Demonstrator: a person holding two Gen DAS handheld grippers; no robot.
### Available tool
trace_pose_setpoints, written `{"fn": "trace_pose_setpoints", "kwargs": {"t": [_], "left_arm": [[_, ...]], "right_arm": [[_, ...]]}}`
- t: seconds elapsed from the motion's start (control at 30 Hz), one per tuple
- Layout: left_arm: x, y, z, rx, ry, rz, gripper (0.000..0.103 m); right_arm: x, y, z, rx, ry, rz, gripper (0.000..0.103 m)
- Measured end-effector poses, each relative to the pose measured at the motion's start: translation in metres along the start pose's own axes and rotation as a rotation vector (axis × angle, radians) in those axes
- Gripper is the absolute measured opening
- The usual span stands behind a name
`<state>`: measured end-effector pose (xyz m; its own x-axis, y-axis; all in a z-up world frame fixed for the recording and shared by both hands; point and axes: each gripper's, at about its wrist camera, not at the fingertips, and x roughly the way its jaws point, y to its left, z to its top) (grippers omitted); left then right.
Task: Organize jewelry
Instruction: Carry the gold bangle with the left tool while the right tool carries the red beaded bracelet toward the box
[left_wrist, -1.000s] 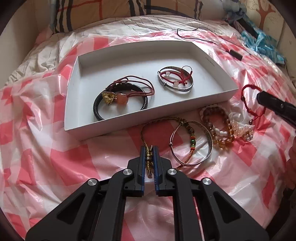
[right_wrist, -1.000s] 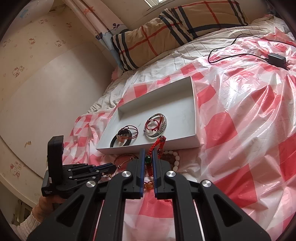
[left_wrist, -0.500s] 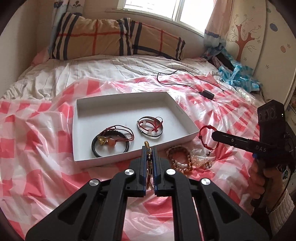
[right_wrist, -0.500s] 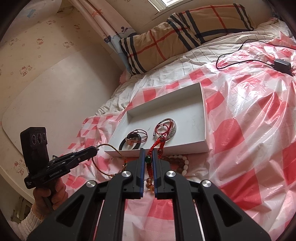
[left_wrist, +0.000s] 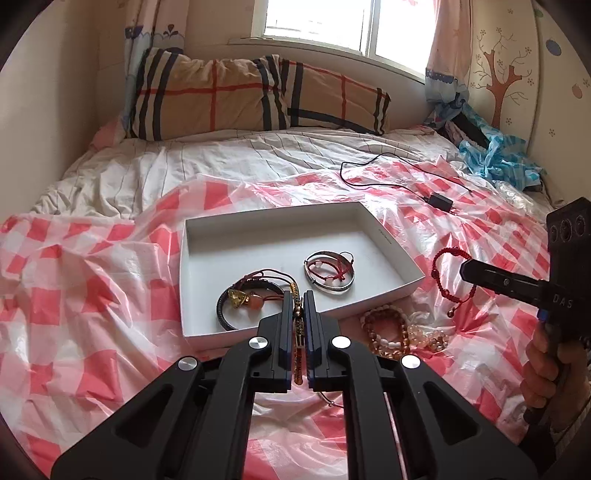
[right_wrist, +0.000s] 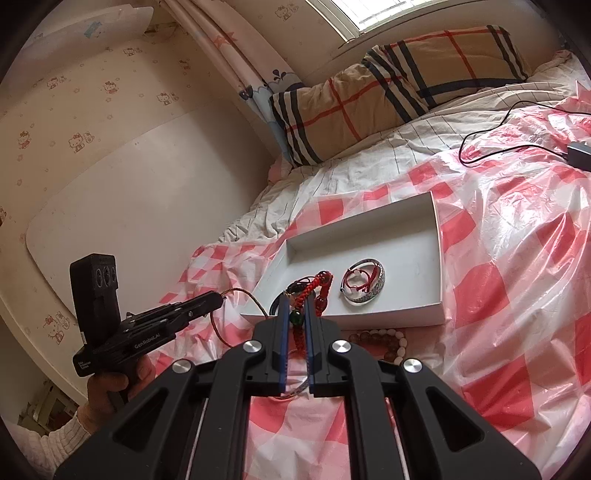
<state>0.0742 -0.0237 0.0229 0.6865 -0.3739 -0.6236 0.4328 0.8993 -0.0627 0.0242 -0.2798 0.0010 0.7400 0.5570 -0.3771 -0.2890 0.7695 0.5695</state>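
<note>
My left gripper is pinched tight on a braided gold-brown cord bracelet, which hangs between the pads above the tray's near edge; my right gripper is clamped on a red knotted bracelet with a green bead and dark red beads, its loop dangling free in the air. The white tray lies on the red-checked sheet; inside it sit a black bangle with red cord and a silver bangle wound with red string; brown bead bracelets lie just beside the tray.
</note>
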Motion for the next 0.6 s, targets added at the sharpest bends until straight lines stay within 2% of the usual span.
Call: {"fn": "trace_pose_setpoints", "kwargs": {"t": [0.2, 0.6], "left_arm": [[-0.001, -0.012, -0.001, 0.079, -0.023, 0.096, 0.005], [-0.003, -0.014, 0.006, 0.081, -0.058, 0.138, 0.005]], "right_arm": [[-0.002, 0.013, 0.001, -0.026, -0.028, -0.003, 0.008], [0.012, 0.034, 0.008, -0.084, -0.045, -0.034, 0.008]]}}
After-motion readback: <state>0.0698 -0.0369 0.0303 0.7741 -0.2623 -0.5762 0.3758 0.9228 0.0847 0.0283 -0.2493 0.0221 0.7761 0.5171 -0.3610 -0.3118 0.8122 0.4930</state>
